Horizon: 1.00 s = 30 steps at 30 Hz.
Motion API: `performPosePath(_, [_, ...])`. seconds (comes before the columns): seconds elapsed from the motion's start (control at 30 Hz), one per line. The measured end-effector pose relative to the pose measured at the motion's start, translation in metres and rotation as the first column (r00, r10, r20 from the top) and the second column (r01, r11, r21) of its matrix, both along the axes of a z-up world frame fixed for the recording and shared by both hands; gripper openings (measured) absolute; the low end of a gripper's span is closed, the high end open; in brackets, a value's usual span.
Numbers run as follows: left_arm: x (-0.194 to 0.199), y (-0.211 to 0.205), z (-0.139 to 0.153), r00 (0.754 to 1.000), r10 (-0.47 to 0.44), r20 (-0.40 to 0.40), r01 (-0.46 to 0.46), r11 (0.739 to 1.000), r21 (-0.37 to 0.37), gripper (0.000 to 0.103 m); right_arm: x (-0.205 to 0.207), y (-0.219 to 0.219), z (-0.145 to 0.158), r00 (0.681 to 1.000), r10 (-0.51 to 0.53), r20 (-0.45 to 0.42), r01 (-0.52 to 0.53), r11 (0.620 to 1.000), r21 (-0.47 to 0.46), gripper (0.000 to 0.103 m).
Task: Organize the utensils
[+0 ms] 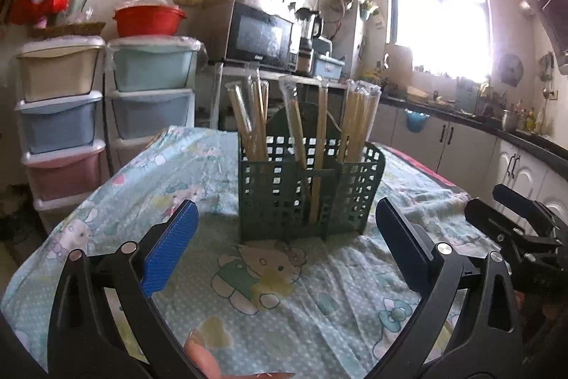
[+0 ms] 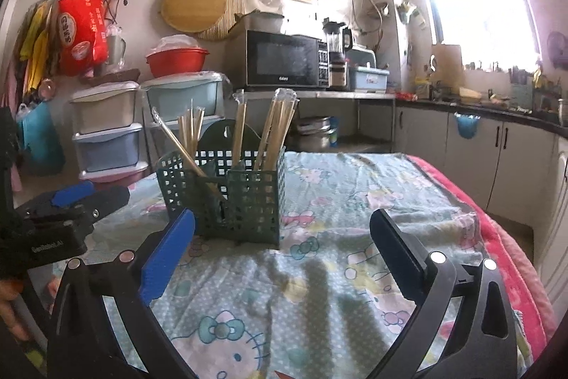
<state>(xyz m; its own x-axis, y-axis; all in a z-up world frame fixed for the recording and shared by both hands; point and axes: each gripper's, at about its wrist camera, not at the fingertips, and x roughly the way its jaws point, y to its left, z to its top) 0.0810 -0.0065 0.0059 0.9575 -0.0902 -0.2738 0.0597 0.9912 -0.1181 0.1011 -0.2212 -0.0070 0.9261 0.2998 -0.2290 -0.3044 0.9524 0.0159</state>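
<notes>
A dark green perforated utensil holder stands upright on the cartoon-print cloth. Wrapped wooden chopsticks stick up from its compartments, some leaning. My left gripper is open, its blue pads wide apart just short of the holder, nothing between them. My right gripper is open too, to the right of the holder and a little short of it, and holds nothing. In the left wrist view the right gripper shows at the right edge. The left gripper shows at the left of the right wrist view.
The table is covered by a pale green cloth over a red one. Stacked plastic drawers stand at the back left, a microwave on a rack behind, kitchen cabinets to the right. A fingertip shows at the bottom.
</notes>
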Motion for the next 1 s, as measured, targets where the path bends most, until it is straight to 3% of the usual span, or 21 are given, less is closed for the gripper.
performPosePath(0.37, [0.004,-0.003,-0.005,1.000,0.007,-0.015,-0.007,1.000,0.010,0.092,-0.001,-0.009,-0.004,1.000,-0.014,0.005,0.013,0.999,0.049,0.096])
performPosePath(1.0, [0.001,-0.002,-0.007,1.000,0.009,-0.013,-0.009,1.000,0.005,0.092,-0.005,-0.010,-0.004,1.000,-0.008,0.012,0.008,0.999,0.044,0.096])
